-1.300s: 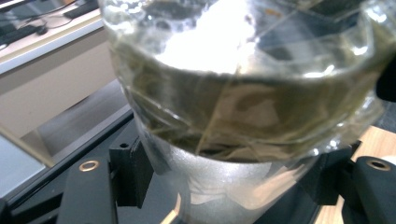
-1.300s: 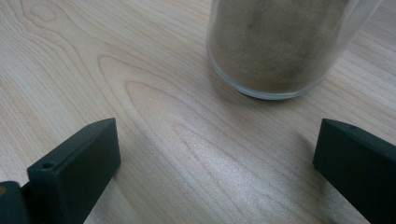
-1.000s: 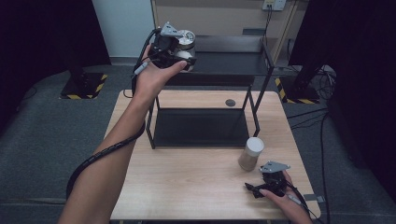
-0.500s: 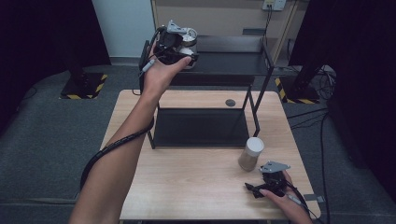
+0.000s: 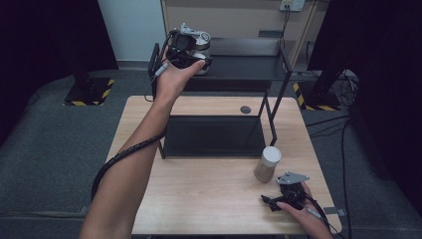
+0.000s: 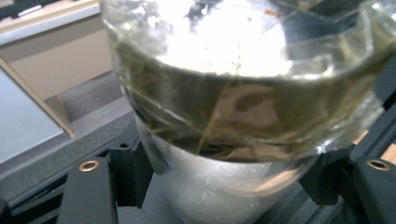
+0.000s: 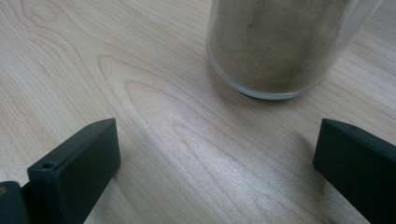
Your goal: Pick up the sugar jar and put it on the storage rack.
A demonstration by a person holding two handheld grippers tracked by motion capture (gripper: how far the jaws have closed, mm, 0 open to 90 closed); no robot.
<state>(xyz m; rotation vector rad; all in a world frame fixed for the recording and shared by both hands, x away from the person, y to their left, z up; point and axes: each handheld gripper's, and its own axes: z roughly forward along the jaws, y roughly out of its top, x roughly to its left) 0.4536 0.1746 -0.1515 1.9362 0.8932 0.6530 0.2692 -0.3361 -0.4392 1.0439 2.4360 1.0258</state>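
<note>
Left tongs (image 5: 191,52) clamp a jar (image 6: 243,93) over the shelf (image 5: 244,67).

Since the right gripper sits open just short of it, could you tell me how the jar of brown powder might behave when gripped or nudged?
The jar looks tall and narrow, so a push high up may tip it. Its smooth clear wall could slip between the jaws. Filled nearly full, it is probably fairly heavy.

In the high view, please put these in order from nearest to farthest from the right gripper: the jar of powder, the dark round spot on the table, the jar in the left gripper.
1. Jar of powder: on the table, just above and left of the right gripper.
2. Dark round spot: on the far part of the table.
3. Jar in the left gripper: at the rack's top shelf, beyond the table.
</note>
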